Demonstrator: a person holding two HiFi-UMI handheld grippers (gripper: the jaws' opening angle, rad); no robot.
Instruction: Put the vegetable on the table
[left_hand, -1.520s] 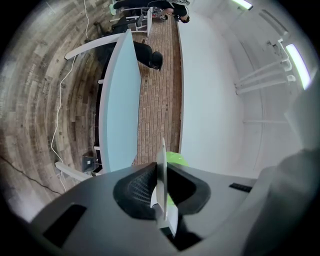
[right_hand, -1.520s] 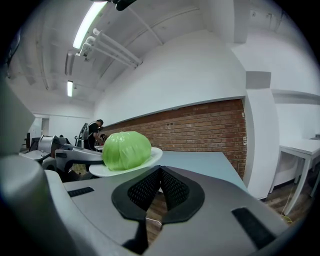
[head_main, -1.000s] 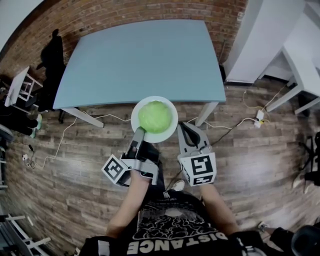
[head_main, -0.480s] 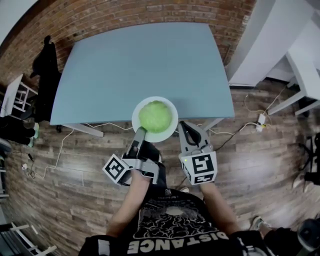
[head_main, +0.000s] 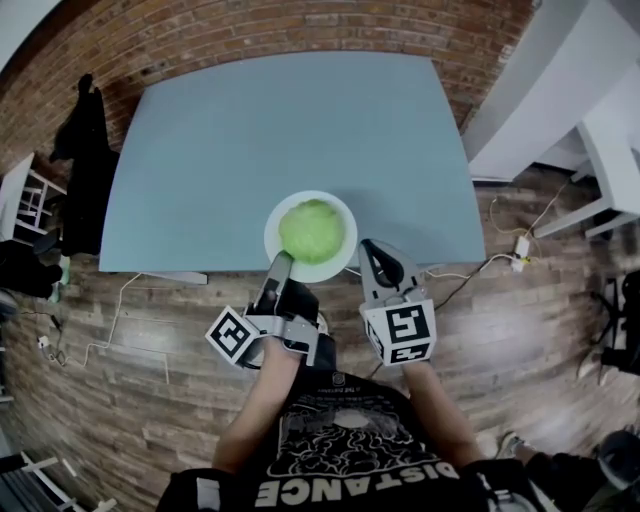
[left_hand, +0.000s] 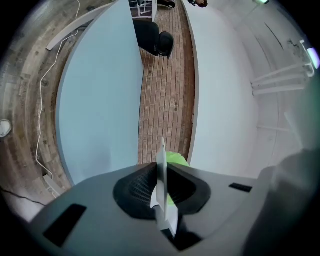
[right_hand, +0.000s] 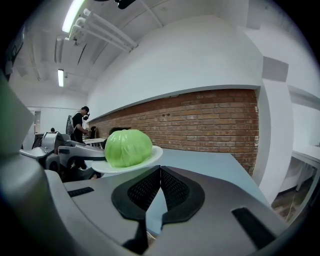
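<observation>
Blue table (head_main: 250, 150) is right there, and the white plate (head_main: 278, 215) hangs over its near edge, looks like it's not set down yet. The cabbage (head_main: 311, 230) sits on the plate. Left gripper (head_main: 280, 262) is clamped on the plate's rim, and the right gripper (head_main: 375, 248) has its jaws together on nothing.

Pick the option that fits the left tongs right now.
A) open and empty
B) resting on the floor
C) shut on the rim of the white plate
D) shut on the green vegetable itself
C: in the left gripper view the left tongs pinch the thin white edge of the plate, and the vegetable sits on the plate beyond them, ungripped.
</observation>
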